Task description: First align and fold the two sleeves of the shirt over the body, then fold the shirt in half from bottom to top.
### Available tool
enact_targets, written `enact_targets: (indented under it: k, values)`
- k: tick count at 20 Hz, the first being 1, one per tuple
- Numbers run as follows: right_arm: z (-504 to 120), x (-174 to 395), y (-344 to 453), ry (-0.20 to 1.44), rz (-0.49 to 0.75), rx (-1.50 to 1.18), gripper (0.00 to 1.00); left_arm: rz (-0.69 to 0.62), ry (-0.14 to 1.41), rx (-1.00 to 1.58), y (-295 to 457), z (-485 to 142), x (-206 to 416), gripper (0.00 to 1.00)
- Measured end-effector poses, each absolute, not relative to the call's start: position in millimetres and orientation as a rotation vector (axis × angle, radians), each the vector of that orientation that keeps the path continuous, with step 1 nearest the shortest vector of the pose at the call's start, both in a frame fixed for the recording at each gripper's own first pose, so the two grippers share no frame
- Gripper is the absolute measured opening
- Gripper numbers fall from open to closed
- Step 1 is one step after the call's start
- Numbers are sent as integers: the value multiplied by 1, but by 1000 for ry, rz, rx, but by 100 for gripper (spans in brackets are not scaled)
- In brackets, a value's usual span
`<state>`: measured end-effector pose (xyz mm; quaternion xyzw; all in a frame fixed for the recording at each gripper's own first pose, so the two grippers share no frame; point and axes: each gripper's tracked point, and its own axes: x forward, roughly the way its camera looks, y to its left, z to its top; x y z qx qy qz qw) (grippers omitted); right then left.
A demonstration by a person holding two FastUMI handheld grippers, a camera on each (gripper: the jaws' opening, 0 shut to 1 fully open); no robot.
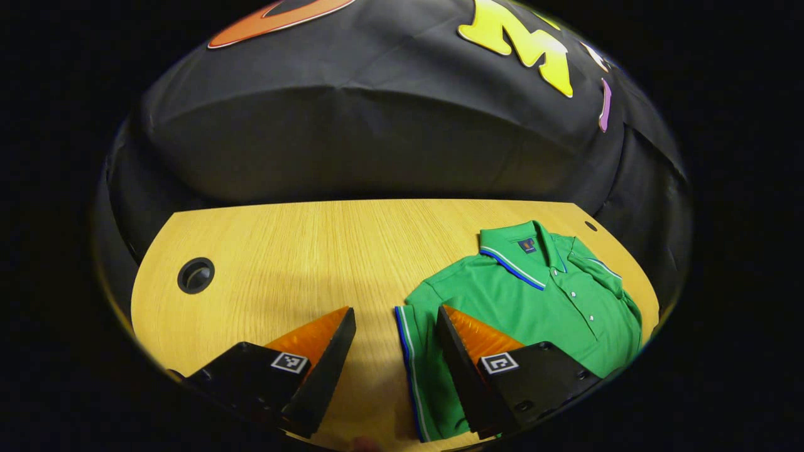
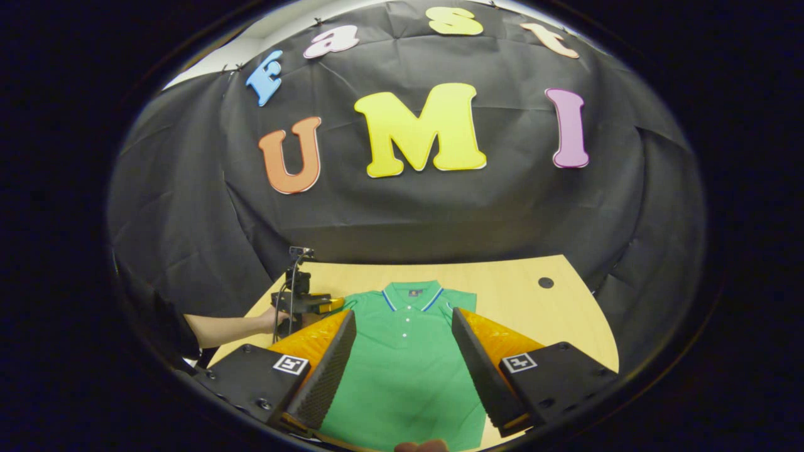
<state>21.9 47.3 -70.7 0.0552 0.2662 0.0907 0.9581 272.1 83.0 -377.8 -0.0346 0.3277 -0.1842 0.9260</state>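
Left gripper view: left gripper (image 1: 396,326) fingers spread over the sleeve (image 1: 418,351) edge; right gripper (image 2: 402,333) spread above the shirt (image 2: 405,358). Pinching one layer could drag it crooked on the surface (image 1: 270,251).

A green short-sleeved polo shirt (image 2: 405,351) lies flat on the pale wooden table (image 1: 282,251), collar toward the black cloth wall (image 1: 377,138) behind the table. In the left gripper view, the left gripper (image 1: 396,320) sits over the shirt's sleeve edge, a round cable hole (image 1: 195,275) to its left. In the right gripper view, the right gripper (image 2: 403,323) is before the shirt's body, the other gripper and a hand (image 2: 276,319) at the shirt's left.
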Motion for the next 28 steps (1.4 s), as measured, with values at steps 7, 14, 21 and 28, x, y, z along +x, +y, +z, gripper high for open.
enact_targets:
  k: [7,14,21,28]
  values:
    - [-81,16,40,529,169,153,98,-354,718,72,85,-387,267,72]
    - [-96,21,19,547,114,223,98,-331,682,147,72,-387,258,37]
    - [-105,22,3,554,82,267,92,-380,674,116,54,-379,253,6]
    - [-106,22,-9,542,84,308,92,-359,674,116,47,-361,254,3]
